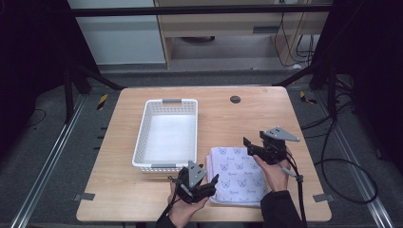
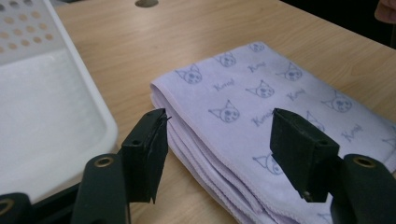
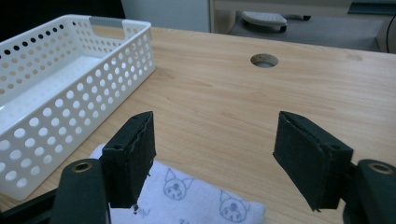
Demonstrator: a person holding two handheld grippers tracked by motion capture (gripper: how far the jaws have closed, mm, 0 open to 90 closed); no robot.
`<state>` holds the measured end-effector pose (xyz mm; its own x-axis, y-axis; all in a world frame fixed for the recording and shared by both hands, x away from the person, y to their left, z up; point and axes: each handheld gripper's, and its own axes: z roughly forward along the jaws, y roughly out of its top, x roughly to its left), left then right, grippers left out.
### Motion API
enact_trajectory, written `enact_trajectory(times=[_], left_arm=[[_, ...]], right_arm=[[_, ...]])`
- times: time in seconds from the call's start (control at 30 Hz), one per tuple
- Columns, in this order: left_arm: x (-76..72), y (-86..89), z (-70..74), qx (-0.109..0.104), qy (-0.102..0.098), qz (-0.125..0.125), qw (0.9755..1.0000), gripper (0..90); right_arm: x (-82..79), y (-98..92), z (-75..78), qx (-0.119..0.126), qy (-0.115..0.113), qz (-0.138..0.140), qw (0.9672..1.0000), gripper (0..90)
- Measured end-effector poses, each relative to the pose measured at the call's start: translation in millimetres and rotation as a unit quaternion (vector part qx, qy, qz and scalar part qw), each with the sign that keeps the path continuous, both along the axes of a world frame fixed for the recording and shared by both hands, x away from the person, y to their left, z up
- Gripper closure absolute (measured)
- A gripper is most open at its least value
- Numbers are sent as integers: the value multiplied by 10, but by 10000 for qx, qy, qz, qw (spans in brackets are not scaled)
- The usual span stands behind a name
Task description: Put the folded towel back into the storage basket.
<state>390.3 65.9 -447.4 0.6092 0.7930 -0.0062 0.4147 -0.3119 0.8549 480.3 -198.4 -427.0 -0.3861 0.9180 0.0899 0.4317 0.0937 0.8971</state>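
From the high view, the folded cloth [image 1: 237,175] lies at the near right of the table [image 1: 119,190], just right of the white basket [image 1: 142,137]. The left gripper [image 1: 209,183] is at its near left edge and the right gripper [image 1: 251,145] above its far edge; both are open and hold nothing.

In the left gripper view, the cloth [image 2: 261,107] shows several stacked layers, pale lilac with small cat faces. I think the jaws could catch only the top layers, so that the fold opens when lifted.

In the right gripper view, only the far corner of the cloth [image 3: 205,198] sits below the jaws; a grip so near the edge may slip.
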Motion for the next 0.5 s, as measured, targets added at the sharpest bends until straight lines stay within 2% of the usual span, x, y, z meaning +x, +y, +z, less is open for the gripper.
enact_trajectory(times=[0.13, 0.3, 0.5], left_arm=[[12, -34, -117, 84, 171, -7, 9998, 372], [23, -56, -191, 128, 303, 5, 9995, 382], [61, -77, -280, 213, 483, 21, 9986, 375]], right_arm=[[22, -15, -52, -31, 138, 38, 9999, 327], [40, -44, -157, -88, 394, 66, 9992, 347], [41, -72, -247, -143, 577, 62, 9982, 352]])
